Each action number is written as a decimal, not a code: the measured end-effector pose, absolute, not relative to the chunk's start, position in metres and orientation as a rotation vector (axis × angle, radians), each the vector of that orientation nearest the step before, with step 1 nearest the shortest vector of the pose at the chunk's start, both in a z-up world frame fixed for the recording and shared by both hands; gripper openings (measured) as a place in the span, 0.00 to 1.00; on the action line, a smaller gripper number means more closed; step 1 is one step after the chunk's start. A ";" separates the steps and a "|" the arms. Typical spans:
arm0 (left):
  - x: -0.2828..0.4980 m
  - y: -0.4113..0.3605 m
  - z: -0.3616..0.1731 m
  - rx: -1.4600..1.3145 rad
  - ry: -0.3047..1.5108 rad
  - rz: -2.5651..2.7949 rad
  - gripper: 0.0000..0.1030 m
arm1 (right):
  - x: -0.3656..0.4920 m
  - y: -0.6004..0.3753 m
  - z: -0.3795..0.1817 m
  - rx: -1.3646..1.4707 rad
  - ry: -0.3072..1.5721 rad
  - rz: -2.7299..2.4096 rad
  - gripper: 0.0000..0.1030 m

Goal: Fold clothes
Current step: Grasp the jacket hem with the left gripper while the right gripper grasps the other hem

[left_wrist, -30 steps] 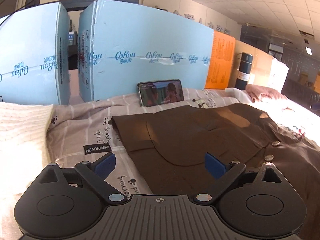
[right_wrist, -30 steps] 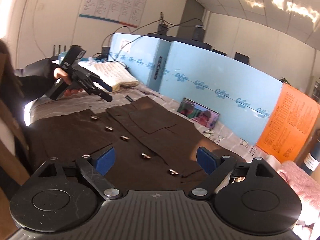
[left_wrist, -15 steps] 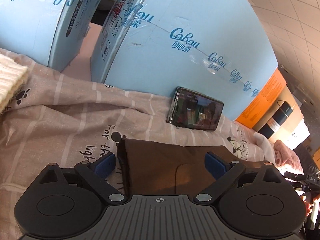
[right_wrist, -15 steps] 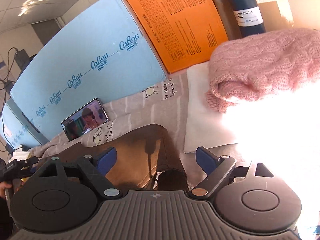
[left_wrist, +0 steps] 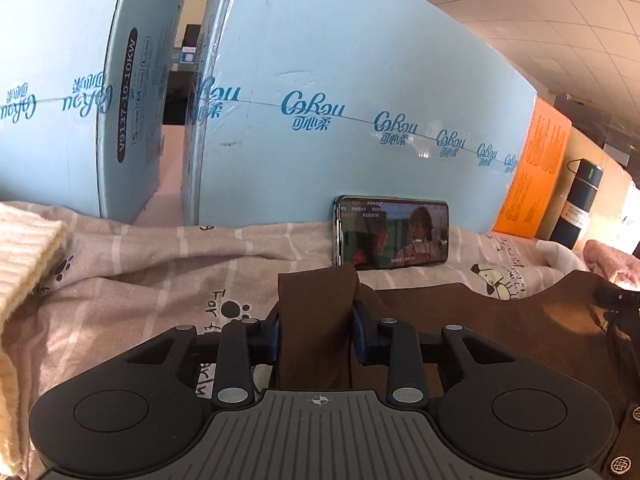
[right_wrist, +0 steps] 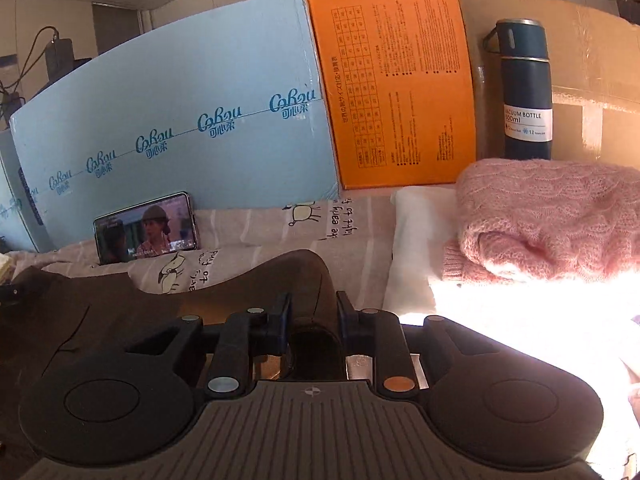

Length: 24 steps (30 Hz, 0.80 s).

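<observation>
Brown garment (left_wrist: 472, 320) is lying flat on the bed sheet (left_wrist: 152, 280), its far edge near the phone (left_wrist: 392, 234) propped against the blue boxes (left_wrist: 360, 128). Likely step: pinching both far corners to start a fold.

Risks: left corner is bunching thick between the pads, so it may be slipping out on the lift; the sheet underneath may be getting caught too. Lifting unevenly would be skewing the fold. The right side is working close to the pink sweater (right_wrist: 548, 216).

Left gripper (left_wrist: 316, 328) is narrowing, jaws closing, pads pressing a folded-up brown corner. Right gripper (right_wrist: 312, 318) is also closing, narrow, pads clamping a rolled hump of the garment's (right_wrist: 256, 288) other corner.
</observation>
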State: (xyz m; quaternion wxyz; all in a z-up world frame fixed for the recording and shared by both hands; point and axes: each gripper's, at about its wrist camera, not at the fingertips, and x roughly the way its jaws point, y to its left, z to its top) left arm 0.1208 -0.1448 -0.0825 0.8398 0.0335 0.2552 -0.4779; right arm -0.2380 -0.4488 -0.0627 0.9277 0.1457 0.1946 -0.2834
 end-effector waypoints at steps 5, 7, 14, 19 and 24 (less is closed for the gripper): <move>0.129 -0.164 -0.077 0.093 0.535 -0.990 0.29 | -0.222 -0.455 -0.062 0.202 0.420 -0.626 0.19; 0.132 -0.173 -0.076 0.117 0.547 -0.987 0.29 | -0.217 -0.461 -0.064 0.191 0.435 -0.640 0.19; 0.135 -0.146 -0.077 0.012 0.719 -1.032 0.60 | -0.227 -0.465 -0.064 0.203 0.412 -0.647 0.66; 0.120 -0.104 -0.083 -0.140 0.779 -1.109 0.67 | -0.235 -0.456 -0.047 0.193 0.312 -0.638 0.71; 0.090 -0.079 -0.086 -0.143 0.796 -1.130 0.63 | -0.223 -0.453 -0.049 0.235 0.376 -0.546 0.71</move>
